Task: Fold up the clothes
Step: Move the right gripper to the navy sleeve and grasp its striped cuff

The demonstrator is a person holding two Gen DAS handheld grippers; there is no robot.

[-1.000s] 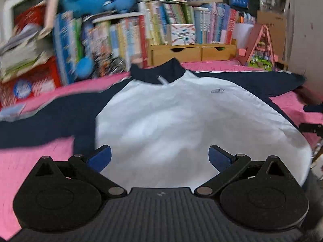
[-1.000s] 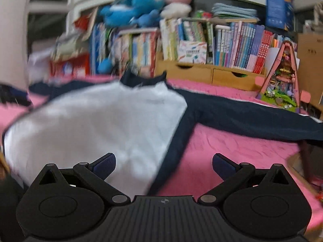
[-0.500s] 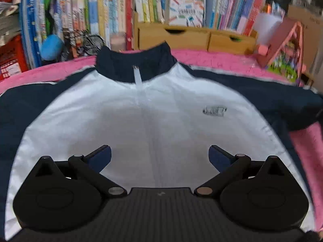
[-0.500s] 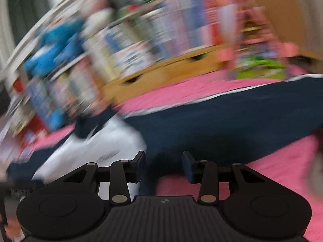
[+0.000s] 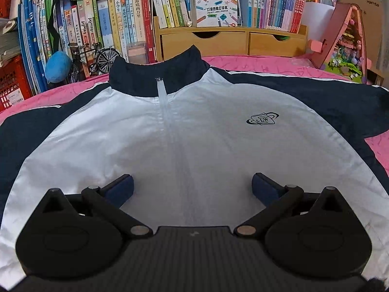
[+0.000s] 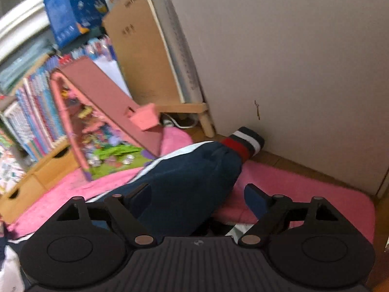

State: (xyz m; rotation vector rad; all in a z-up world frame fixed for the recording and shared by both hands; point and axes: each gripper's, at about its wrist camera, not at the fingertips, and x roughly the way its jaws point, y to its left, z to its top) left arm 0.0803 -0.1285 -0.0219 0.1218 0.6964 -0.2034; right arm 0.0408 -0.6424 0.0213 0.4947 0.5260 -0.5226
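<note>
A white jacket (image 5: 184, 131) with navy collar and navy sleeves lies flat, front up and zipped, on a pink cloth (image 5: 255, 63). My left gripper (image 5: 192, 186) hovers open over the white lower front, nothing between its fingers. In the right wrist view the navy sleeve (image 6: 189, 177) runs out to a red, white and navy striped cuff (image 6: 243, 143) near the wall. My right gripper (image 6: 197, 193) is open above that sleeve, the cloth lying between the two blue pads (image 6: 252, 194) without being pinched.
A row of books (image 5: 121, 22), a wooden drawer unit (image 5: 231, 41), a small model bicycle (image 5: 97, 56) and a pink toy house (image 5: 345, 46) line the far edge. A grey wall panel (image 6: 304, 73) and a cardboard box (image 6: 143, 56) stand close on the right.
The right gripper swung right along the sleeve toward the cuff and its jaws widened again after narrowing. The left gripper settled, centred over the jacket front, still open.
</note>
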